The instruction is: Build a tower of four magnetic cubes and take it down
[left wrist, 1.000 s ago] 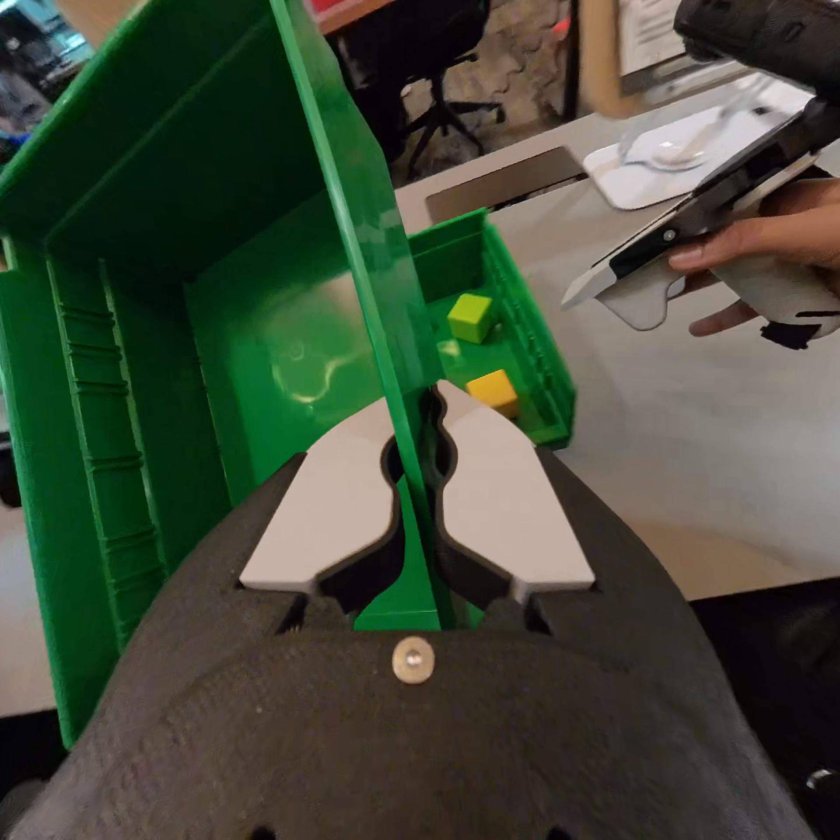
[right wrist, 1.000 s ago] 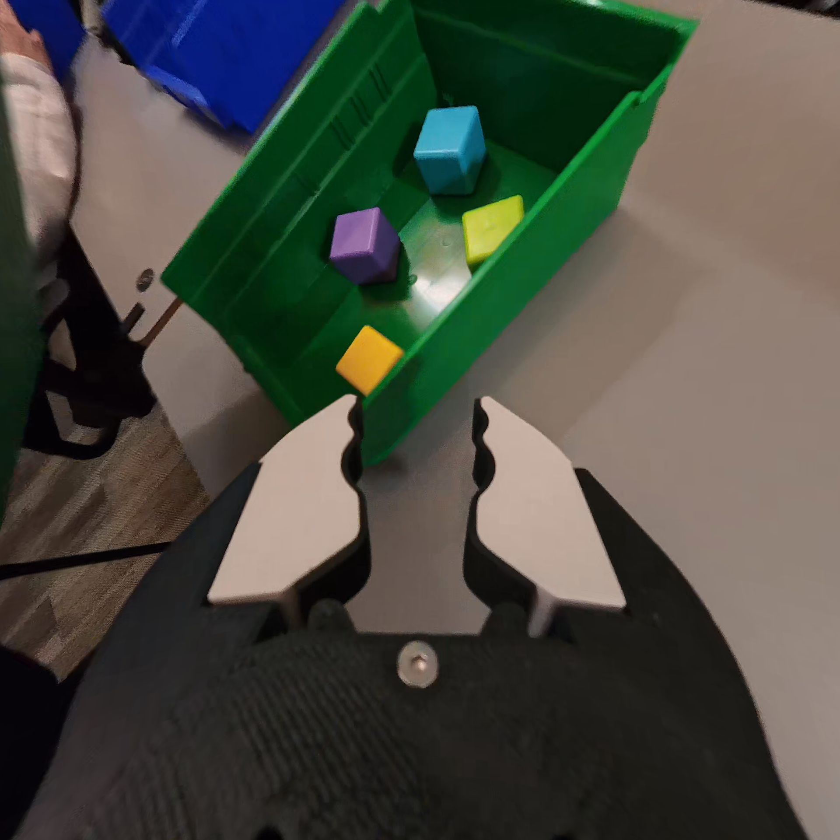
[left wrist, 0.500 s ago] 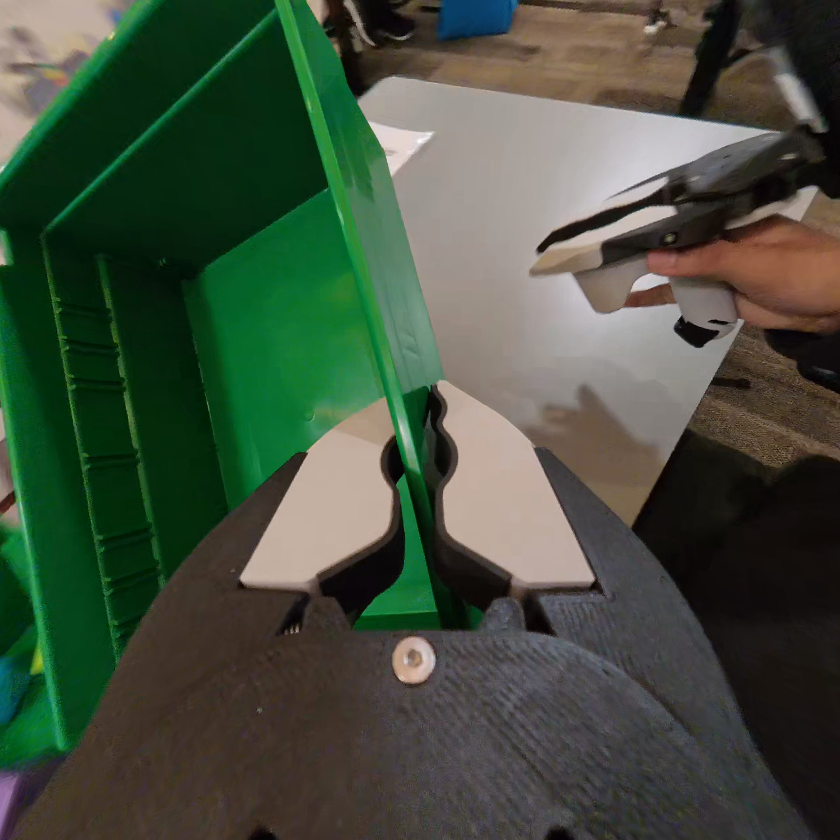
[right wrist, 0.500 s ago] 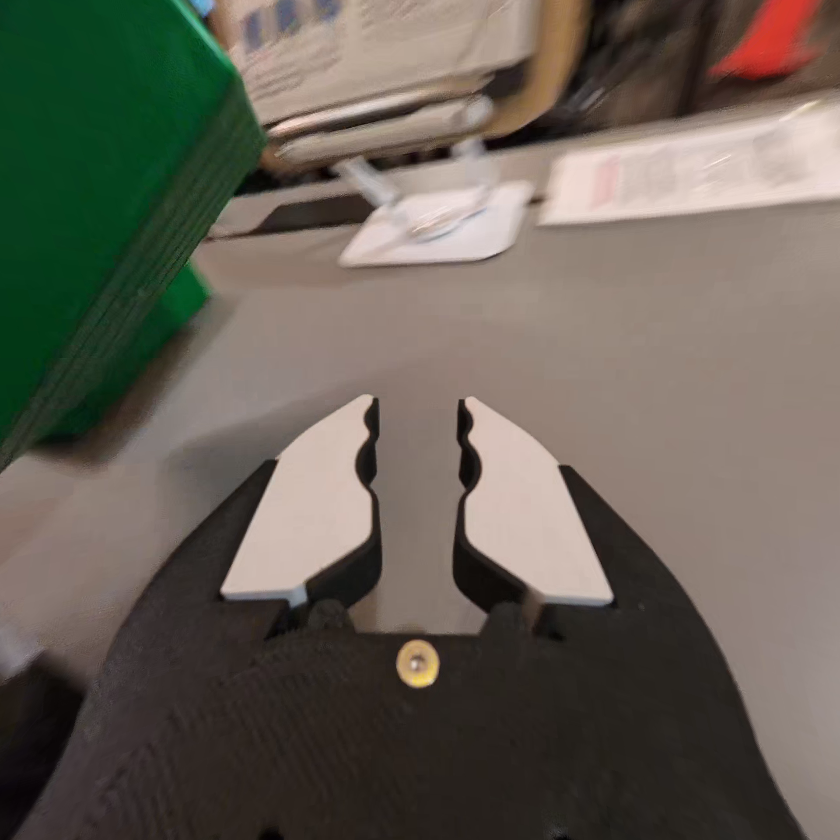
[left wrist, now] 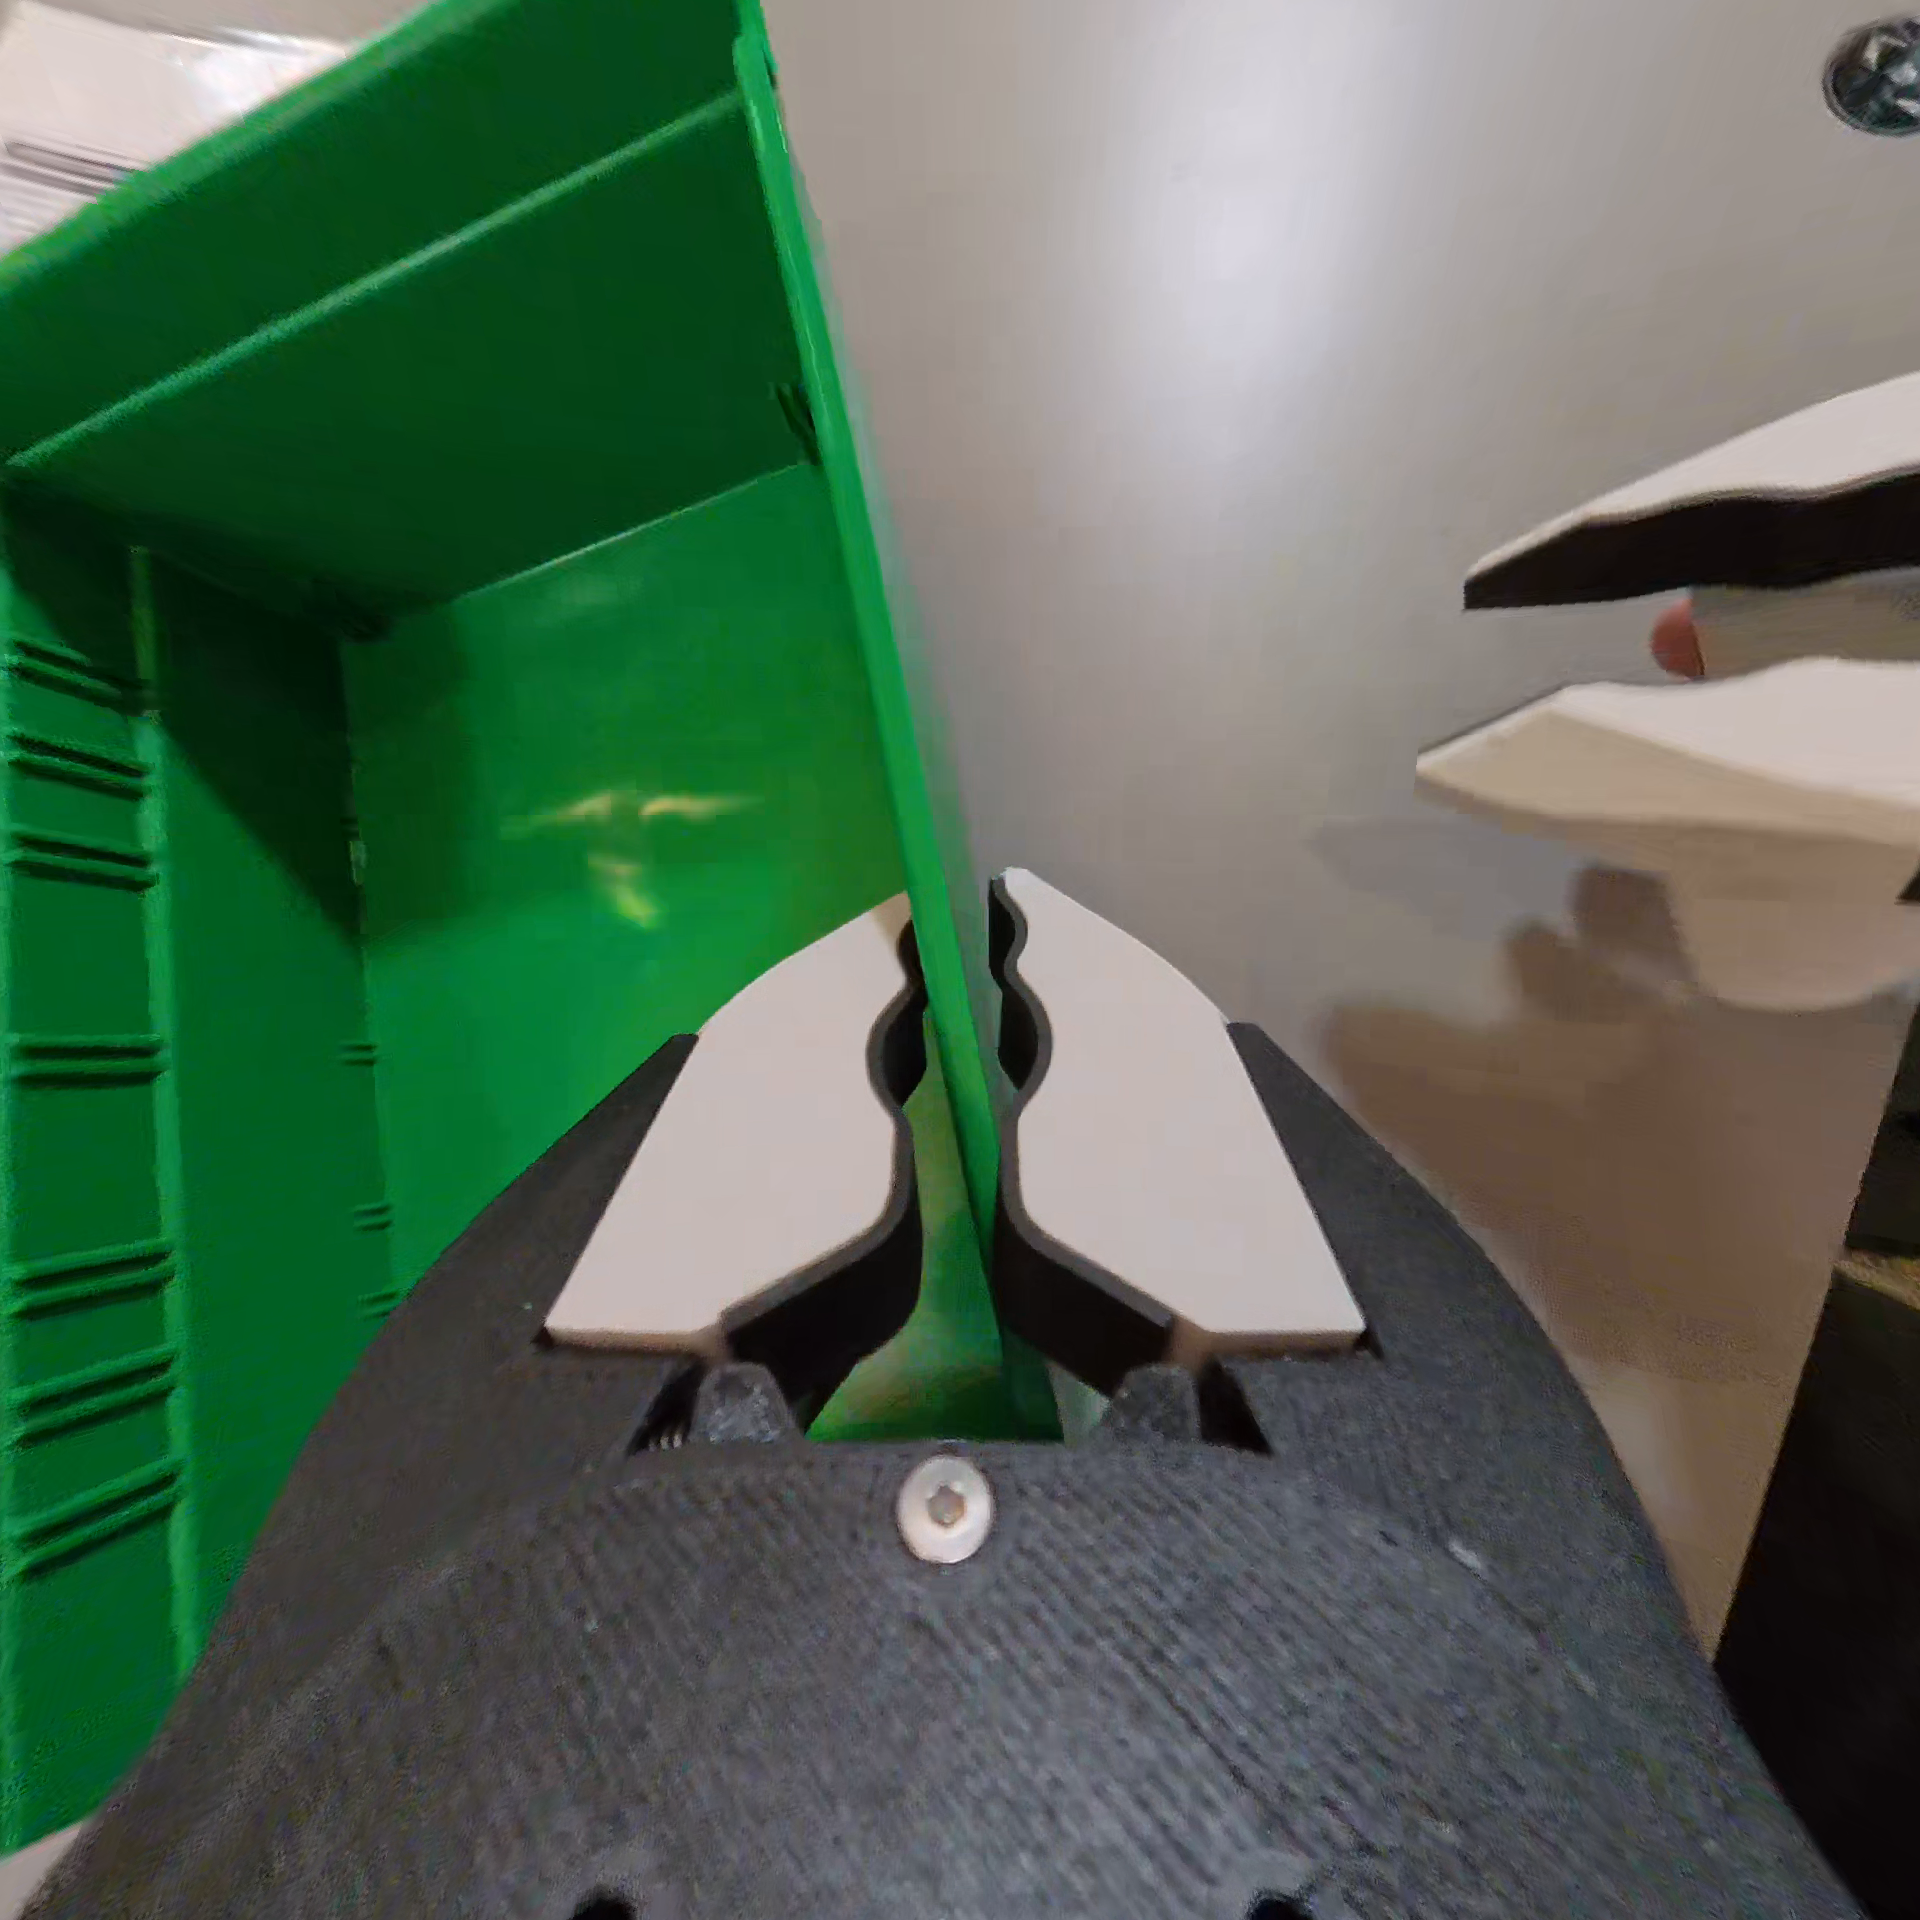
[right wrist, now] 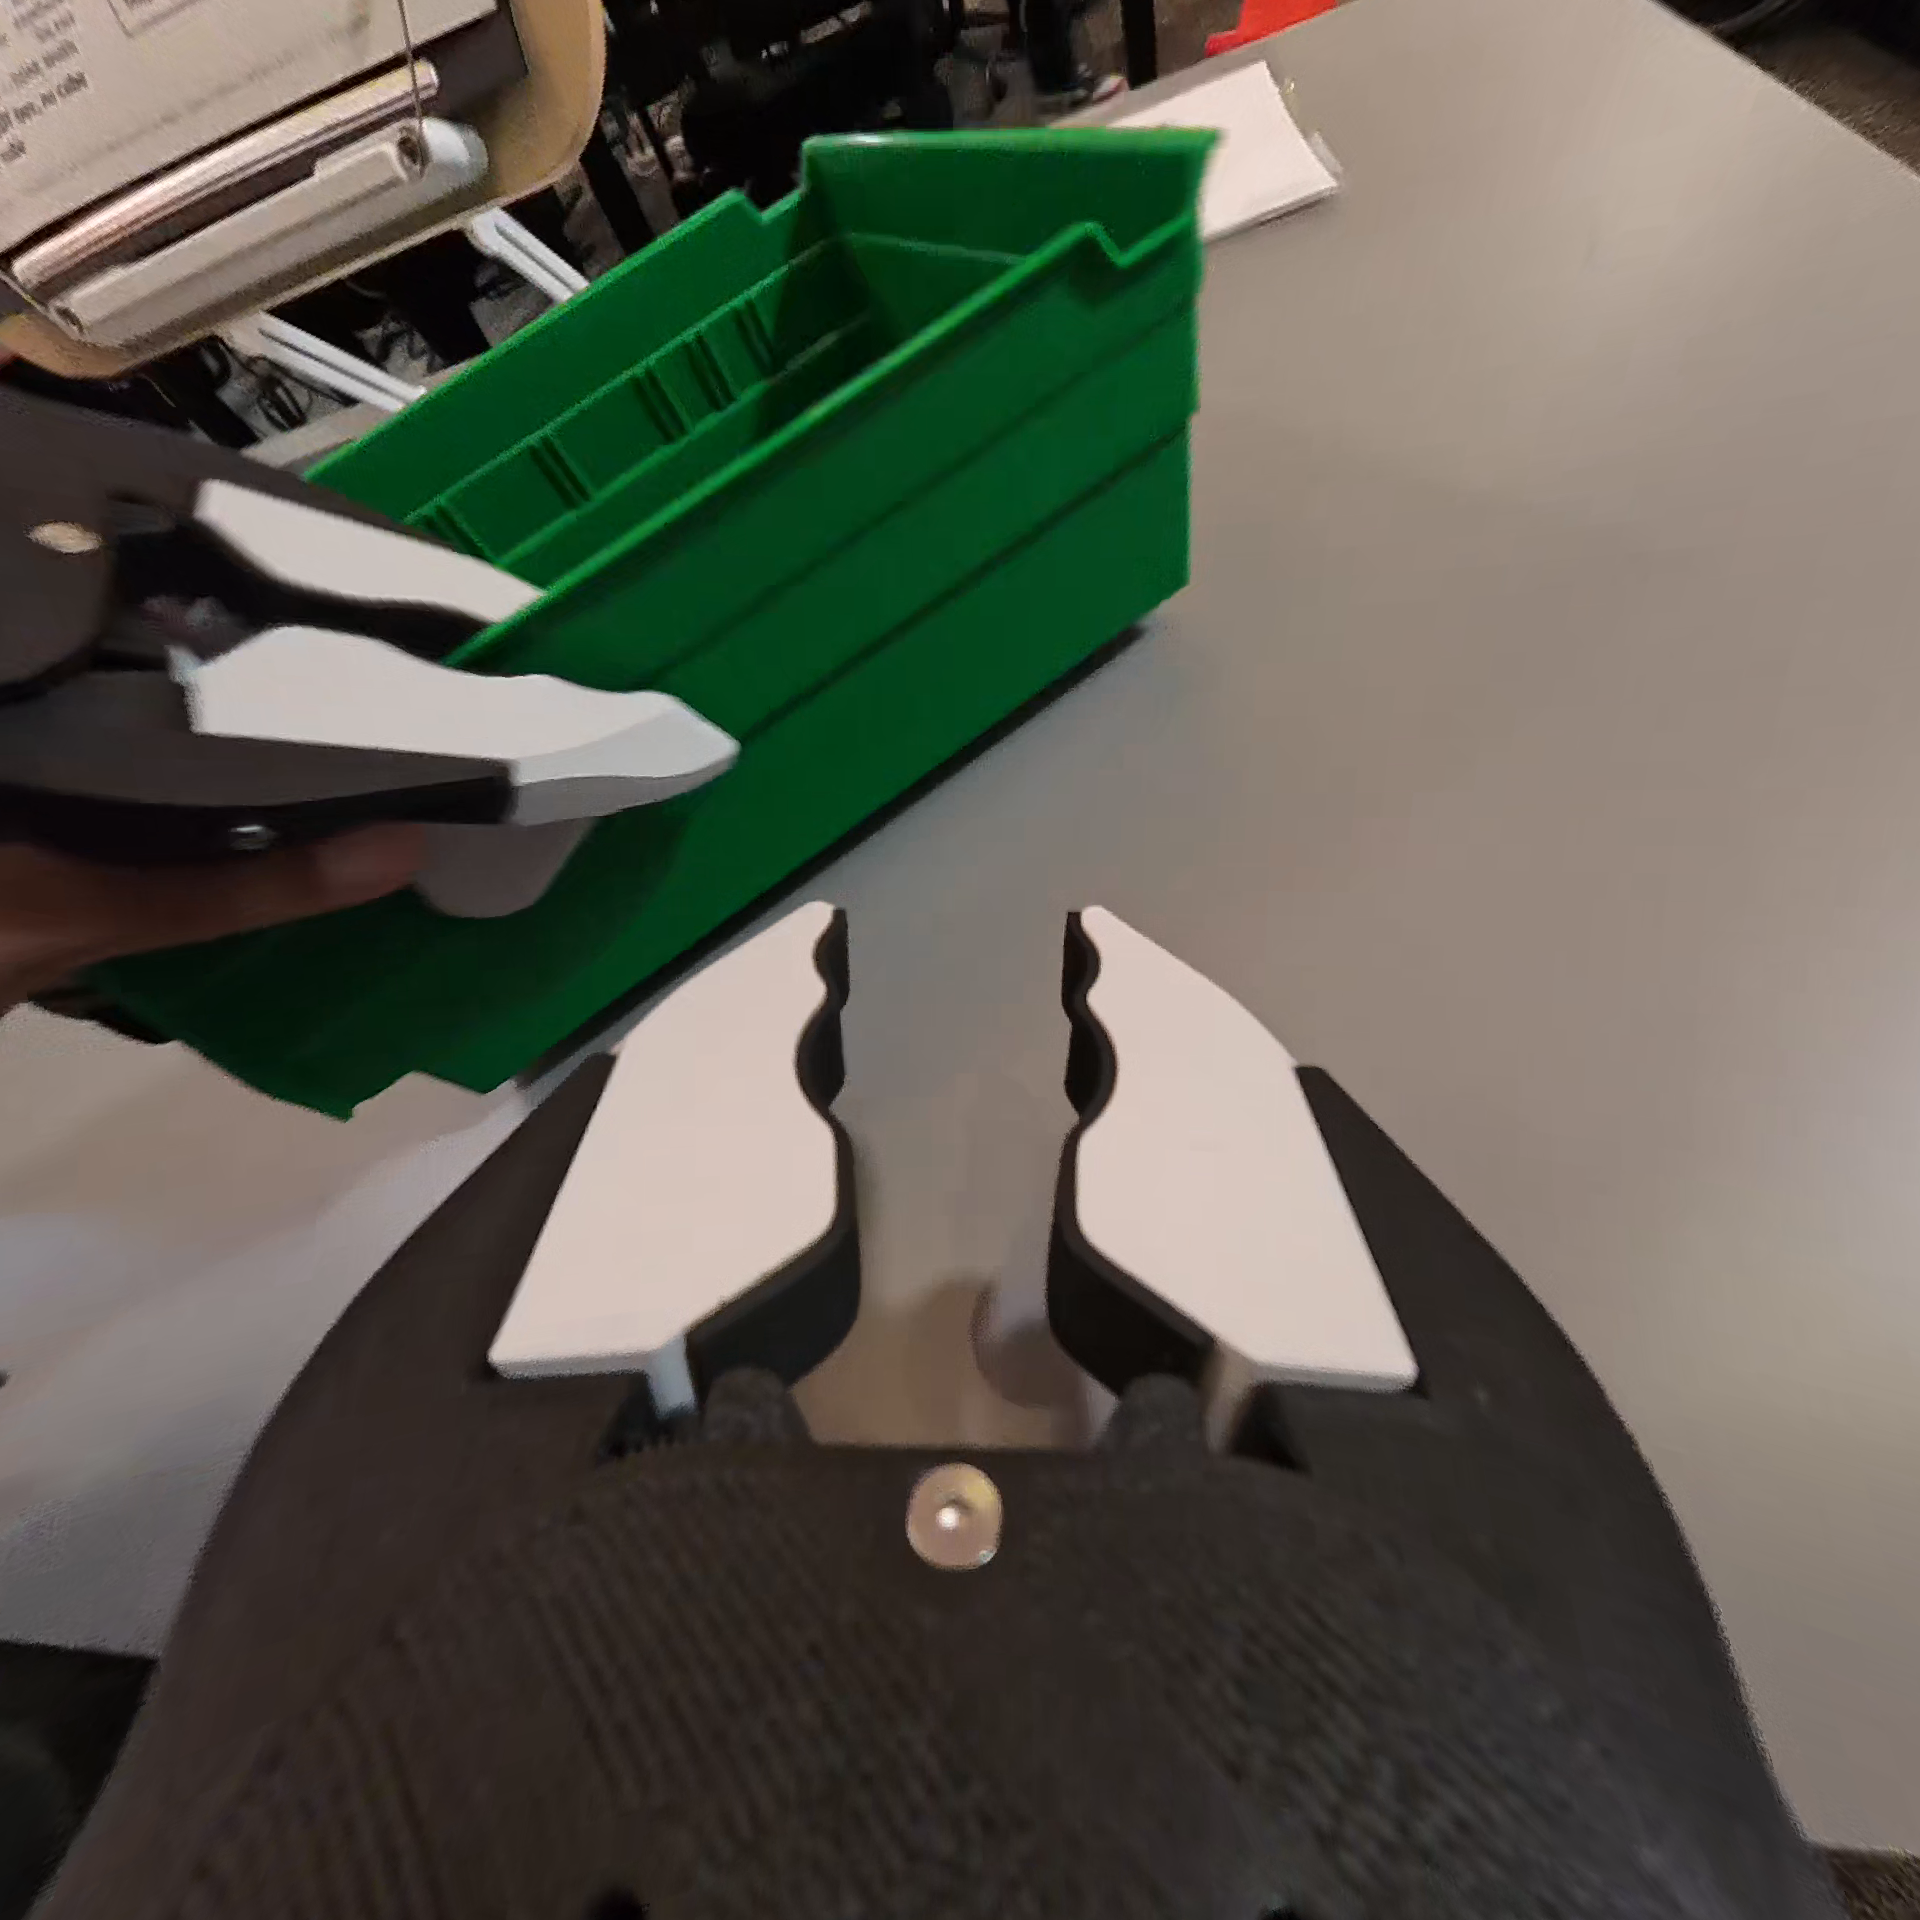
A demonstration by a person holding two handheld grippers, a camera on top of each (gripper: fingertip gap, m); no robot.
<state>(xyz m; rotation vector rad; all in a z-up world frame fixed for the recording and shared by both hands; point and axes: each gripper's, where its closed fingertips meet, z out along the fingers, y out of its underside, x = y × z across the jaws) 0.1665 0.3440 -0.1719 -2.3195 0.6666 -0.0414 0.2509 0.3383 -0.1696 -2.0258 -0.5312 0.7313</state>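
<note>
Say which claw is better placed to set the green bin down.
Left. The left claw is shut on the green bin's side wall. The right claw is open, holds nothing, and hangs over the table beside the bin.

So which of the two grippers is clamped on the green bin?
The left gripper, pinching the green bin by its side wall; the right gripper is open and empty.

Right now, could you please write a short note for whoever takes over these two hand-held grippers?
Left hand-held gripper: shut on the side wall of the green bin, near its rim.
Right hand-held gripper: open, holding nothing, above bare grey table beside the bin.
The bin's far end is close to the table; the pictures do not settle whether it rests there. What shows of its inside holds nothing.
A white paper lies beyond it.
Done: bin gripped. Left: unknown.
</note>
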